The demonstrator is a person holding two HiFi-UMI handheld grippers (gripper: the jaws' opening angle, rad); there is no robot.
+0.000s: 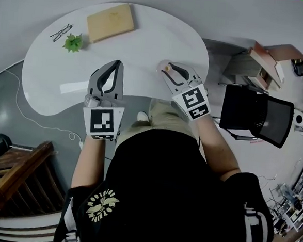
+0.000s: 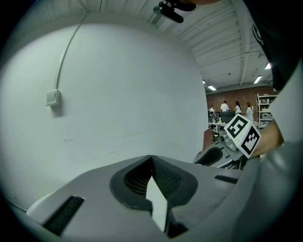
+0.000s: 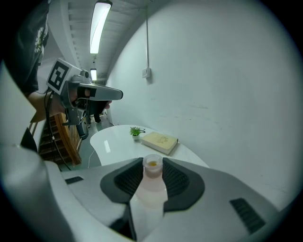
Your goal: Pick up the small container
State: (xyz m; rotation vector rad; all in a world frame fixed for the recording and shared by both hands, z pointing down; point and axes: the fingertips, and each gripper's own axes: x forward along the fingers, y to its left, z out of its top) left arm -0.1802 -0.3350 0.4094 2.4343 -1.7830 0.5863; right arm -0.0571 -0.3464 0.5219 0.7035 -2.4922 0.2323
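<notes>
Small container (image 3: pixel 152 182), pale and translucent, is clamped between the jaws of the right gripper (image 1: pixel 176 73) at the near right edge of the white table (image 1: pixel 146 45). Left gripper (image 2: pixel 151 158) jaws are together with nothing between them, at the near left. Book (image 1: pixel 110 21), small plant (image 1: pixel 73 42) and glasses (image 1: pixel 61 32) lie on the table's far left.

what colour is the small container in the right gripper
The small container is translucent pale pink, yellow-orange at its top; clearest in the right gripper view.
</notes>
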